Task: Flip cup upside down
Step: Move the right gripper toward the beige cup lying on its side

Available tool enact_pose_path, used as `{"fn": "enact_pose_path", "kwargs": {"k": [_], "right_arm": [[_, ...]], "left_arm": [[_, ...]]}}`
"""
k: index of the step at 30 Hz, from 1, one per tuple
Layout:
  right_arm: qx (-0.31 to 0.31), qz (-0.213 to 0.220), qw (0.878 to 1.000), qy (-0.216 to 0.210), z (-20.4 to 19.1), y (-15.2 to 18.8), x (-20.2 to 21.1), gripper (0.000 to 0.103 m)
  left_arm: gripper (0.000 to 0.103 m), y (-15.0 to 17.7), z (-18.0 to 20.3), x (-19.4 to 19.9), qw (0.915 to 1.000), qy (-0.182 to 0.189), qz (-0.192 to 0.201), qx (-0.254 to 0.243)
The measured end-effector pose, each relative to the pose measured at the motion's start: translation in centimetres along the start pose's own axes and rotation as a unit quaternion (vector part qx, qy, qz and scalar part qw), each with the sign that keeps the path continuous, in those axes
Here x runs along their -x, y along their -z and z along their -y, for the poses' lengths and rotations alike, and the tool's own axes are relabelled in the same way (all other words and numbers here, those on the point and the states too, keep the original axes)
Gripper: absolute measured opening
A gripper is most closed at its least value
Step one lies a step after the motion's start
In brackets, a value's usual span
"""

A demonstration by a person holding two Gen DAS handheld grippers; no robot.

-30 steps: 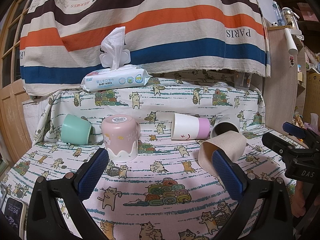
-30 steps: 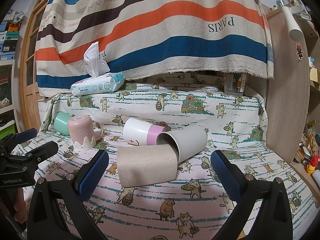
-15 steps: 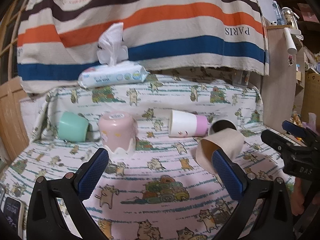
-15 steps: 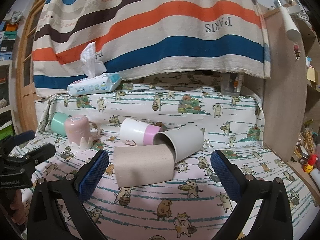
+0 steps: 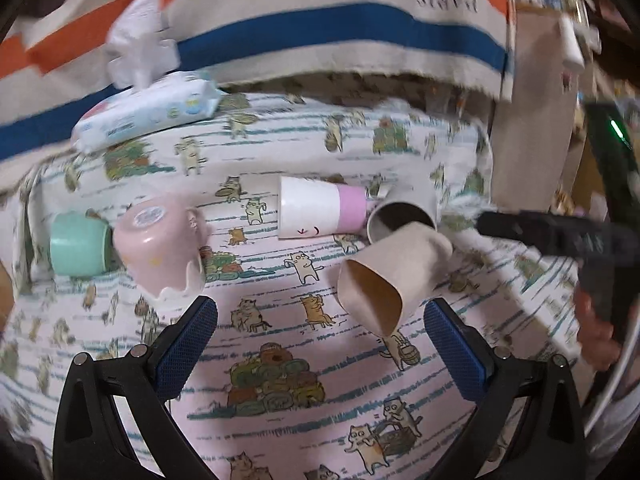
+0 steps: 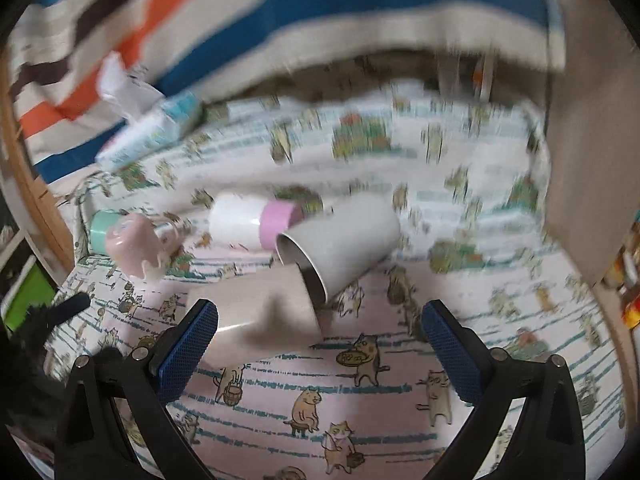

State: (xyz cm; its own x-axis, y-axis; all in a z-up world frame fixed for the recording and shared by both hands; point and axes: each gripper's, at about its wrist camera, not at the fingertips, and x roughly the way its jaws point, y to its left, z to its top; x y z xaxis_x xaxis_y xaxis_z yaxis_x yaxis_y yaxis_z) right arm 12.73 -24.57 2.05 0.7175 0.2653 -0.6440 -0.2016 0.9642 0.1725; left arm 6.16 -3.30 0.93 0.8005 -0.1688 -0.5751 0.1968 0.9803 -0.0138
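Cat-print cloth tabletop (image 5: 280, 392) | tan plastic cup (image 5: 394, 270) lying sideways against grey cup (image 6: 340, 246) | left gripper (image 5: 320, 344) jaws apart | right gripper (image 6: 320, 346) jaws apart

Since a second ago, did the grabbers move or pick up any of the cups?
Both moved, nothing was picked up. The left gripper and right gripper have come closer and tipped down toward the beige cup, still wide open and empty. The beige cup, grey cup, white-and-pink cup and green cup still lie on their sides; the pink cup is still upside down.
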Motion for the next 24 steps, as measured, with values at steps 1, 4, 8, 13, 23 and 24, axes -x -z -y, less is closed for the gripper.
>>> {"fn": "enact_pose_path", "kwargs": {"k": [1, 4, 8, 13, 23, 24], "right_arm": [[-0.01, -0.022, 1.0, -0.001, 0.3, -0.5, -1.2, 0.103], [-0.033, -0.072, 0.997, -0.011, 0.7, -1.4, -4.5, 0.103], [-0.053, -0.118, 0.992, -0.014, 0.8, -1.9, -7.7, 0.103], [-0.075, -0.143, 0.987, -0.007, 0.9, -2.8, -10.1, 0.102], [-0.085, -0.157, 0.984, 0.009, 1.1, -3.7, -11.8, 0.102], [-0.085, -0.157, 0.984, 0.007, 1.1, -3.7, -11.7, 0.102]], "left_arm": [[0.103, -0.2, 0.5, -0.5, 0.9999, 0.0, -0.01, -0.01], [0.103, -0.5, 1.1, -2.3, 0.9987, 0.012, -0.047, -0.015], [0.103, -0.6, 1.0, -4.3, 0.997, 0.007, -0.075, -0.016], [0.103, -0.5, 0.5, -5.8, 0.9951, 0.018, -0.097, -0.006], [0.103, -0.6, 0.3, -6.9, 0.9951, -0.006, -0.097, -0.018], [0.103, -0.7, 0.2, -6.8, 0.9953, -0.013, -0.094, -0.021]]}}
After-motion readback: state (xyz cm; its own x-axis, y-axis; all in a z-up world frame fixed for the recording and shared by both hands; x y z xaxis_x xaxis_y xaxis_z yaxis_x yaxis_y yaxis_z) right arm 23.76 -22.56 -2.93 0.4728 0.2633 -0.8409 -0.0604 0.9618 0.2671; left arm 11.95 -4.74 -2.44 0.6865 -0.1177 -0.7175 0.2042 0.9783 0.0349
